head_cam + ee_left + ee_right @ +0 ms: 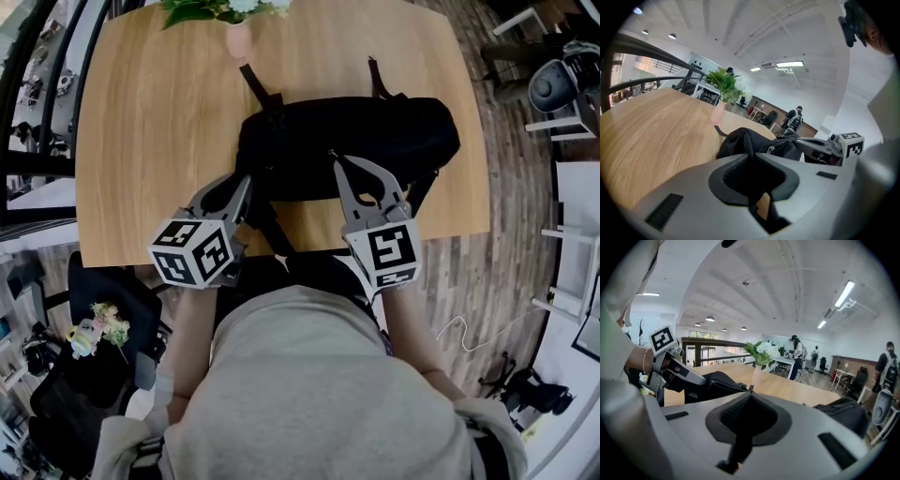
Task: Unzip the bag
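While the broad, pale wooden table fills most of the head view, a long black fabric bag lies across its near half, straps trailing toward the far edge, and a person leans over it with a tool in each hand. The left gripper is clamped on a fold of black fabric at the bag's left end; its own view shows the cloth bunched between the narrow jaws, pads pressing on it. The right gripper sits at the bag's near top edge, close to the middle, with its jaws pressed fully together. The zip pull is too small to make out in any view, so whether it is pinched there cannot be told.

By this reading the task is at the opening step: one tool anchors the bag and the other is placed at the seam. How much of the zip is already undone is not visible. The next move appears to call for a steady draw along the zip line toward the bag's right end, with the left grip holding firm so the soft fabric stays taut rather than sliding or bunching on the smooth tabletop
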`<state>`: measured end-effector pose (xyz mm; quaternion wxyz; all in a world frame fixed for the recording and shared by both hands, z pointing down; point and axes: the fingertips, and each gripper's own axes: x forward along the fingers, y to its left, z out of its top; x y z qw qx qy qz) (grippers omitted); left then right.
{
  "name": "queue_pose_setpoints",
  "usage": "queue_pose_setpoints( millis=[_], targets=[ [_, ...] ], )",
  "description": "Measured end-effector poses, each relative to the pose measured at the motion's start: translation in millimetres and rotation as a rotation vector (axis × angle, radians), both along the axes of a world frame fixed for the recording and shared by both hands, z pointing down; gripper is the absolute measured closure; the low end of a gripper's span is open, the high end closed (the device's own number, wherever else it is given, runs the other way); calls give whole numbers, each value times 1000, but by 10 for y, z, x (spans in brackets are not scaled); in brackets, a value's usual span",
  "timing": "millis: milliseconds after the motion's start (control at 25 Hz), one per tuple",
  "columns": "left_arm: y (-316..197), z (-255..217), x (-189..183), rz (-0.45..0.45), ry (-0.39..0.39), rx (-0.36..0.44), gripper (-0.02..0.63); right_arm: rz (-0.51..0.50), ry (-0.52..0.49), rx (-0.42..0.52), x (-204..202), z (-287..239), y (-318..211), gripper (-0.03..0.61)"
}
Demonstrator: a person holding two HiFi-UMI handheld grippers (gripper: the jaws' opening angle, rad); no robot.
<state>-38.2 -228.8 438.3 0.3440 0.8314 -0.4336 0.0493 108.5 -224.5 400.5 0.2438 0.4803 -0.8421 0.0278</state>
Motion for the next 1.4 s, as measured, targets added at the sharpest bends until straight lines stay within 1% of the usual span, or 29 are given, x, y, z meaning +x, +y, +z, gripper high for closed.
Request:
queue_pose_setpoints(
  millis=[80, 200, 440, 720, 840, 960, 1080, 1120, 1160, 1200, 1280, 1400],
  targets=[
    [2, 3, 2, -43, -15, -2, 557, 0, -16, -11, 149, 15, -9, 568],
    [22, -3, -3, -99, -43, 0, 557, -1, -79, -19, 313, 2, -33, 568],
    [18, 0, -42, -188, -90, 5, 555, 1, -145, -27, 588, -14, -97, 568],
    [23, -67, -61, -280, -125, 28, 555, -25, -193, -40, 773, -39, -132, 568],
    [54, -79, -48, -303, -160, 36, 555, -31, -220, -57, 790, -38, -122, 568],
    [79, -76, -46, -315, -192, 32, 552, -44, -252, -73, 787, -35, -105, 569],
    [85, -109, -45, -315, -229, 53, 511, -59, -279, -88, 793, -22, -111, 569],
    [91, -147, -21, -305, -244, 76, 489, -64, -285, -93, 798, -22, -106, 569],
    [96, -207, 9, -294, -260, 108, 446, -69, -290, -97, 799, -25, -99, 569],
    [99, -282, 42, -284, -278, 146, 417, -75, -293, -100, 795, -32, -92, 569],
    [96, -435, 147, -252, -321, 218, 402, -84, -299, -101, 780, -48, -81, 569],
    [68, -604, 466, -156, -380, 305, 402, -92, -311, -104, 782, -57, -74, 569]
  ],
)
